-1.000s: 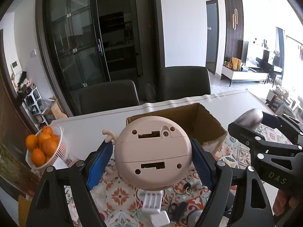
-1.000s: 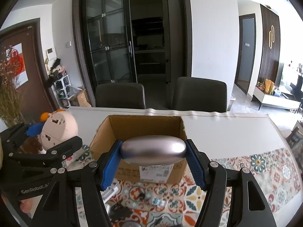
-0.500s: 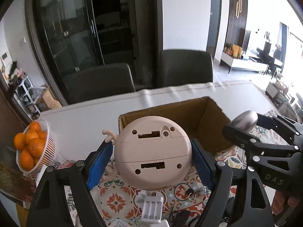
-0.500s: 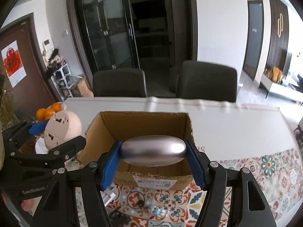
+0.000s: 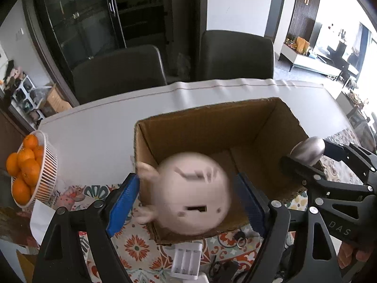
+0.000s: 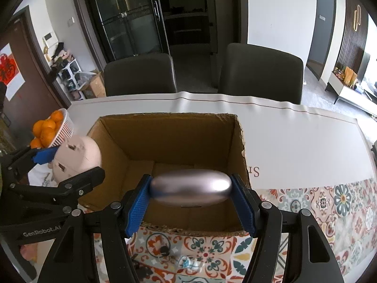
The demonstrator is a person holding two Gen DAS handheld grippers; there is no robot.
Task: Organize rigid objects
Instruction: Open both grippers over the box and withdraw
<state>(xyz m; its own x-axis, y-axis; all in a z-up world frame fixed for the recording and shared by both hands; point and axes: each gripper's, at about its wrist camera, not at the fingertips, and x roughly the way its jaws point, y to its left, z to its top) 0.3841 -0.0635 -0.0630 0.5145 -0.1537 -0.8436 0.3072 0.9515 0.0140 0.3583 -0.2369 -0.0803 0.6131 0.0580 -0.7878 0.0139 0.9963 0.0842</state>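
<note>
My left gripper (image 5: 188, 199) stands wide, the blurred pink round toy (image 5: 192, 194) loose between its pads over the cardboard box (image 5: 212, 127): light, hard plastic, best pinched across its belly. My right gripper (image 6: 190, 199) clamps the smooth, slippery silver oval case (image 6: 190, 187) endwise above the box. The box floor is partly hidden.
</note>
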